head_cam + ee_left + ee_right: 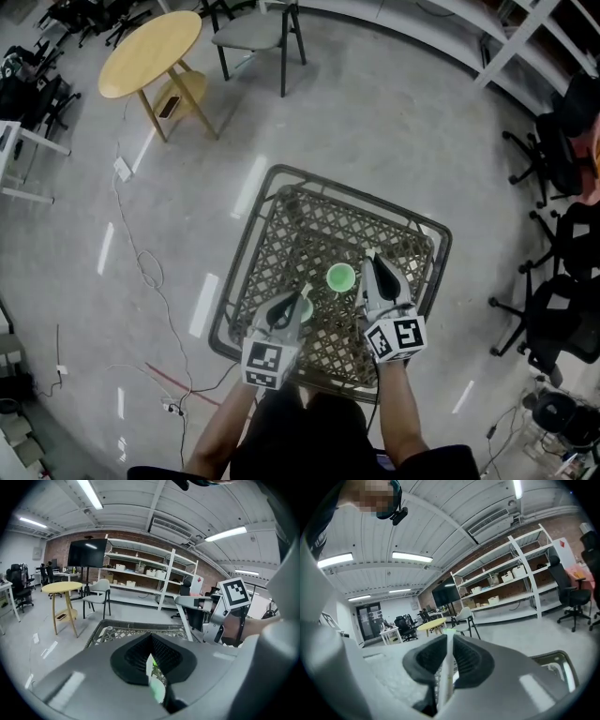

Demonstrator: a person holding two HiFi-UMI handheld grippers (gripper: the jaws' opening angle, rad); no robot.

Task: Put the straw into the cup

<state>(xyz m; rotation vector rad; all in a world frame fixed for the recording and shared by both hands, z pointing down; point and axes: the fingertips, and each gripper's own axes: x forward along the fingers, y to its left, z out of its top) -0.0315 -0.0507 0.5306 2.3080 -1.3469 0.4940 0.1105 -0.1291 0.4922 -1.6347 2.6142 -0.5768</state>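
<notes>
Head view: green cup (340, 277) upright on the lattice surface (319, 220), between left tool (298, 302) and right tool (372, 259), near both. Probably light and seemingly steadied by nothing, so easy to knock over with either tool on the way in. Around the surface, grey floor with a loose cable (141, 253), a round yellow table (150, 52), a chair (255, 33), and office chairs (553, 150) at the right.

Left gripper view: pressed together on a thin white and green piece (150, 665); impossible to tell what exactly. Behind, shelves (140, 571) against a brick wall, plus a dark screen (86, 552).

Right gripper view: clamped on the straw (448, 648), white with a green tip, standing between the pads, not yet in the cup. Liable to tilt or slip in so narrow a grip, then miss the cup's mouth or fall through the lattice.
</notes>
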